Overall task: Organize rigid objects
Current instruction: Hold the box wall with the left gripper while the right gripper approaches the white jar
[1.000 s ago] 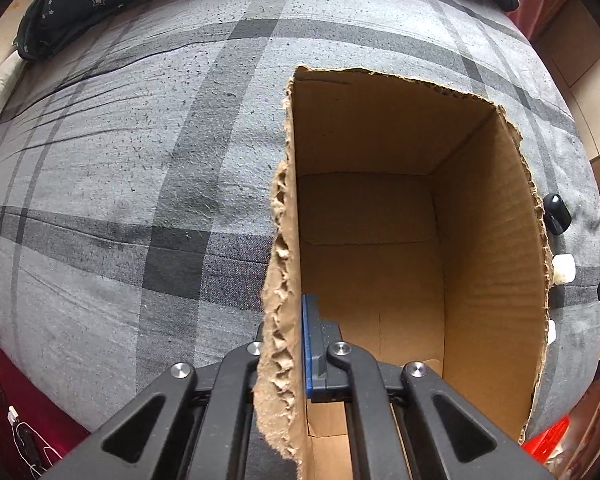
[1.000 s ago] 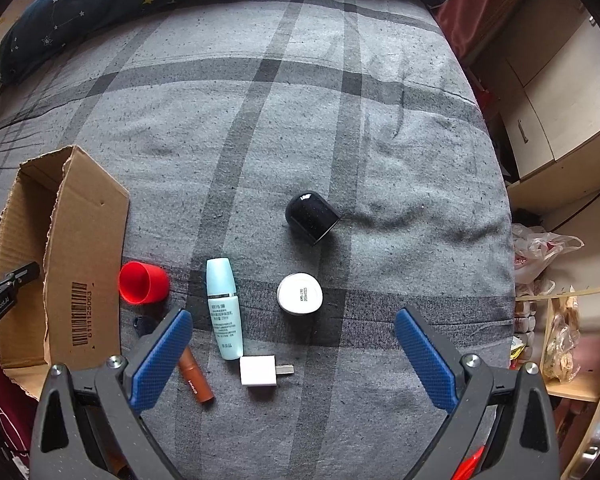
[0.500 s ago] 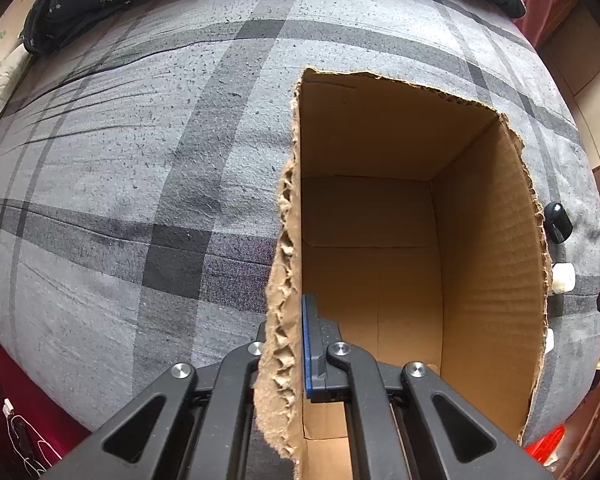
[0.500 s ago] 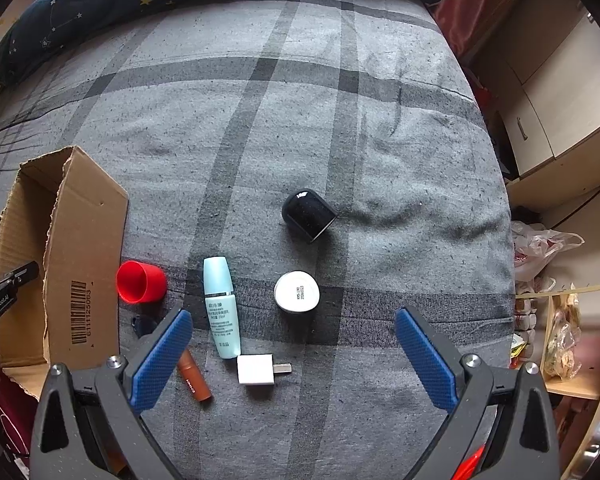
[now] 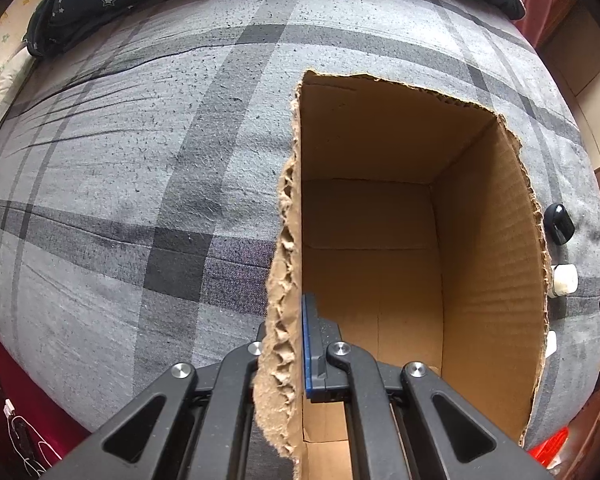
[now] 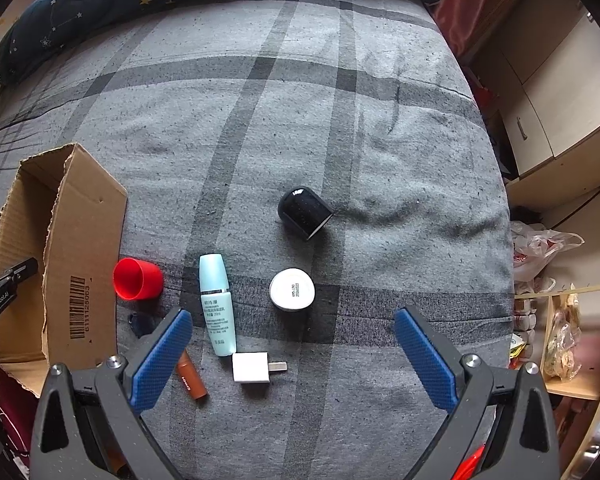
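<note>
A grey plaid bed (image 6: 300, 120) fills both views. The open cardboard box (image 6: 80, 248) sits at the left edge of the right wrist view; the left gripper (image 5: 292, 344) has its fingers clamped on the box's torn near wall. The right gripper (image 6: 292, 356), bottom centre, hovers with fingers wide apart. Just above it lie a pale blue bottle (image 6: 217, 304), black cap (image 6: 305, 213), red cup (image 6: 137, 279), white jar (image 6: 292, 290) and white charger plug (image 6: 252, 367).

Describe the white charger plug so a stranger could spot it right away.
Start at the cardboard box on the grey plaid bedspread. Right of it, just below the pale blue bottle, lies the charger plug: the only white cube, with metal prongs.
</note>
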`<state>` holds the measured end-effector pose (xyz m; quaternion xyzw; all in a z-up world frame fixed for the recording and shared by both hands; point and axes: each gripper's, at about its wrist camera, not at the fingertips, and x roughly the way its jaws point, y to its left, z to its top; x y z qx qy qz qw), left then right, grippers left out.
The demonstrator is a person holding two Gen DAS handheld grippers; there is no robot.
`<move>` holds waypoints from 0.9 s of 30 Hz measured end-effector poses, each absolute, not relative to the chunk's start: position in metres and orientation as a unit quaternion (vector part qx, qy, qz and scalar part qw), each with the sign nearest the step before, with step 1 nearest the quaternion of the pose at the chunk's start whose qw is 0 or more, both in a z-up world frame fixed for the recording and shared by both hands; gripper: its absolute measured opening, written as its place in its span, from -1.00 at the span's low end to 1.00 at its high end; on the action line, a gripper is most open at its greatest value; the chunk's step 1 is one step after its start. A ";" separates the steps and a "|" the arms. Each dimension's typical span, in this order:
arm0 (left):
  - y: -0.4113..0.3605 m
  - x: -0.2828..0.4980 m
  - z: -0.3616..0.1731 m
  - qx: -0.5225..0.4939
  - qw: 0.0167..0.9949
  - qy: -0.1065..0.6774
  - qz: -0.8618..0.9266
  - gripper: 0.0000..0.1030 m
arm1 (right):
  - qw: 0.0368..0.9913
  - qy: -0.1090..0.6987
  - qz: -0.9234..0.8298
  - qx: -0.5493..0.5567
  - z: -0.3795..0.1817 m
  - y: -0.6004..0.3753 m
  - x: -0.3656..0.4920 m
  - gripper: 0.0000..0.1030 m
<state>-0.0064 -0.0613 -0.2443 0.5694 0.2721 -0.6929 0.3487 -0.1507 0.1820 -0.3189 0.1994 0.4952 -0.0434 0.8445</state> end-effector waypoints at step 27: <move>-0.052 -0.003 -0.179 0.546 0.366 0.308 -0.688 -0.97 | 0.849 0.482 -0.036 0.215 -0.314 0.172 -0.152 1.00</move>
